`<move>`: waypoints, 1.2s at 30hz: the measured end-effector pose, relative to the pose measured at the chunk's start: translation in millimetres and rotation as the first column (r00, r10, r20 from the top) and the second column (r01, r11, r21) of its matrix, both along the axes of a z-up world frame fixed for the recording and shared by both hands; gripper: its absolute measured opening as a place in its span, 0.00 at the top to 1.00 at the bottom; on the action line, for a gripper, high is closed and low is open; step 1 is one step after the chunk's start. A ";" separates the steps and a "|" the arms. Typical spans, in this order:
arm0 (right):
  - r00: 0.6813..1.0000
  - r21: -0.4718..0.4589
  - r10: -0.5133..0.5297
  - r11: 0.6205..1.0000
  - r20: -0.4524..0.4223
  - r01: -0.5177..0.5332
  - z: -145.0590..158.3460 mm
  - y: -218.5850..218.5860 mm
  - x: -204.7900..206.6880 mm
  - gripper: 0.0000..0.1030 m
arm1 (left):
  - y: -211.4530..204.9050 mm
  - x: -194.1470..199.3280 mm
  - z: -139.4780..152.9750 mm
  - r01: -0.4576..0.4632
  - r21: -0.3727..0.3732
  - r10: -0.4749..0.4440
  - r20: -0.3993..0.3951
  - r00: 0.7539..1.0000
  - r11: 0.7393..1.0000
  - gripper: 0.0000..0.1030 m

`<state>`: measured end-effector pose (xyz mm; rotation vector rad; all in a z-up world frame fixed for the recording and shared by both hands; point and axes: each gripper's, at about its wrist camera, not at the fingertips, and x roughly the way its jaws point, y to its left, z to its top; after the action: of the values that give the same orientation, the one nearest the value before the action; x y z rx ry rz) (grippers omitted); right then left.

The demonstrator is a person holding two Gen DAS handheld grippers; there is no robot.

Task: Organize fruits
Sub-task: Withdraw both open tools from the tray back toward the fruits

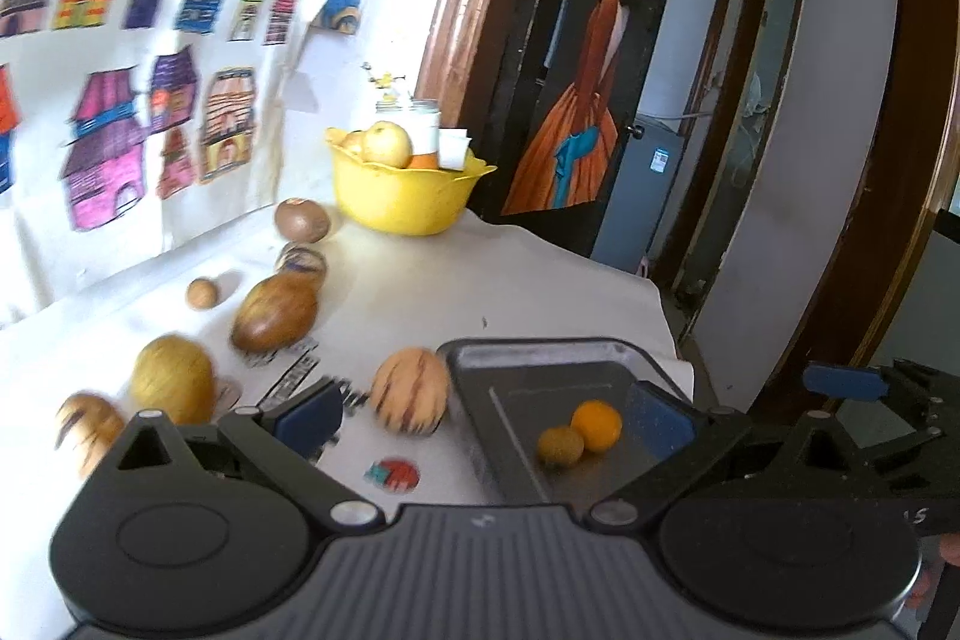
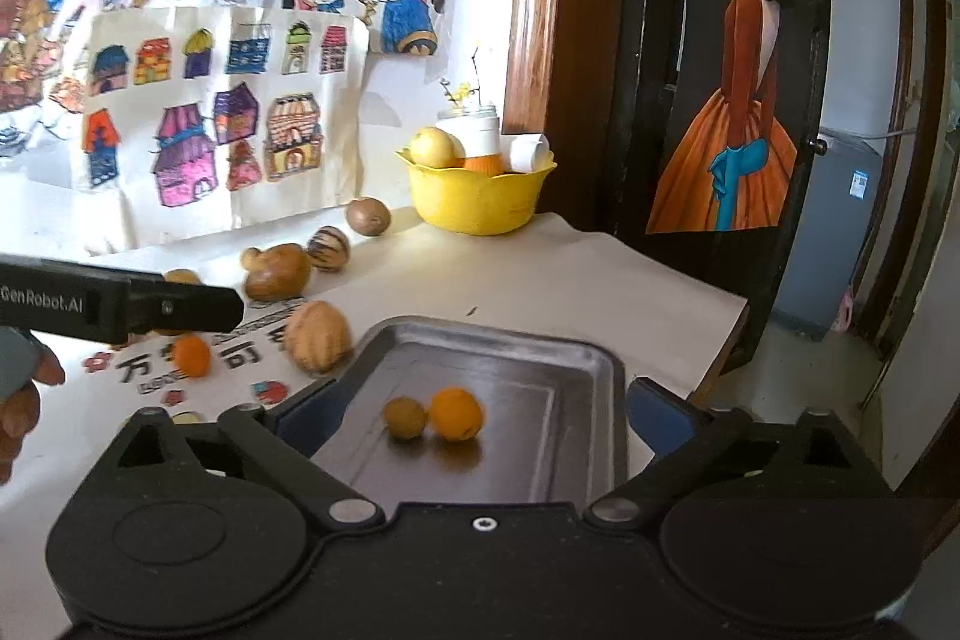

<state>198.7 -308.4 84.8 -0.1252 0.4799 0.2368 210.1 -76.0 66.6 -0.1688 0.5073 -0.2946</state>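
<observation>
Both jaws stand wide and empty here: the left hand-held gripper (image 1: 489, 415) is spread with nothing between its pads, and the right hand-held gripper (image 2: 465, 415) is spread too, hanging over the near end of the metal tray (image 2: 576, 346). In that tray lie a small orange (image 2: 456, 412) and a dull greenish fruit (image 2: 406, 417), touching side by side. The rest of the fruit waits on the bench (image 1: 540, 280), all on the tray's left. Closest is the striped melon (image 1: 411, 391), just beside the tray's left wall, and it looks the natural next pick. It is fat and round, so my call is to keep the jaws wide, straddle its middle and close gently so it doesn't roll. Further left of the tray sit a yellow fruit (image 1: 173, 376) and a brown oval fruit (image 1: 275, 313). Beyond the tray, at the wall, stands a yellow bowl (image 1: 402, 202). The tray's raised rim is the thing to clear when carrying across.
</observation>
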 end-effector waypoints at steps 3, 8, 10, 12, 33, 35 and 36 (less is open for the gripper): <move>1.000 0.001 -0.010 1.000 -0.009 0.010 -0.5 7.0 -18.3 0.01 | 10.2 -18.1 -4.5 -0.012 0.001 0.012 -0.006 1.000 1.000 0.00; 1.000 -0.023 -0.029 0.999 -0.013 0.028 -7.8 19.9 -48.5 0.01 | 23.8 -45.6 -9.4 -0.036 0.015 0.036 0.002 0.999 0.999 0.00; 0.999 -0.018 -0.035 0.999 -0.024 0.035 -11.6 23.4 -59.5 0.01 | 27.7 -55.3 -11.8 -0.039 0.019 0.039 0.000 0.999 0.999 0.00; 0.998 -0.012 -0.048 0.999 -0.035 0.048 -15.9 27.8 -70.1 0.01 | 32.2 -64.3 -14.4 -0.042 0.022 0.042 0.000 0.999 0.999 0.00; 0.985 0.033 -0.041 0.998 -0.171 0.047 -46.6 90.9 -121.1 0.01 | 93.8 -121.0 -42.3 -0.085 0.089 0.094 -0.101 0.990 0.992 0.00; 0.984 0.036 -0.033 0.999 -0.176 0.040 -46.9 95.4 -119.5 0.01 | 100.5 -123.0 -42.6 -0.097 0.096 0.107 -0.106 0.989 0.991 0.00; 0.983 0.036 -0.030 0.999 -0.179 0.037 -46.7 97.7 -118.3 0.01 | 103.3 -123.6 -42.4 -0.100 0.096 0.110 -0.107 0.988 0.990 0.00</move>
<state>80.3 -210.7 38.1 -0.0573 0.6552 0.2250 86.5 27.3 24.2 -0.1240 0.6193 -0.1591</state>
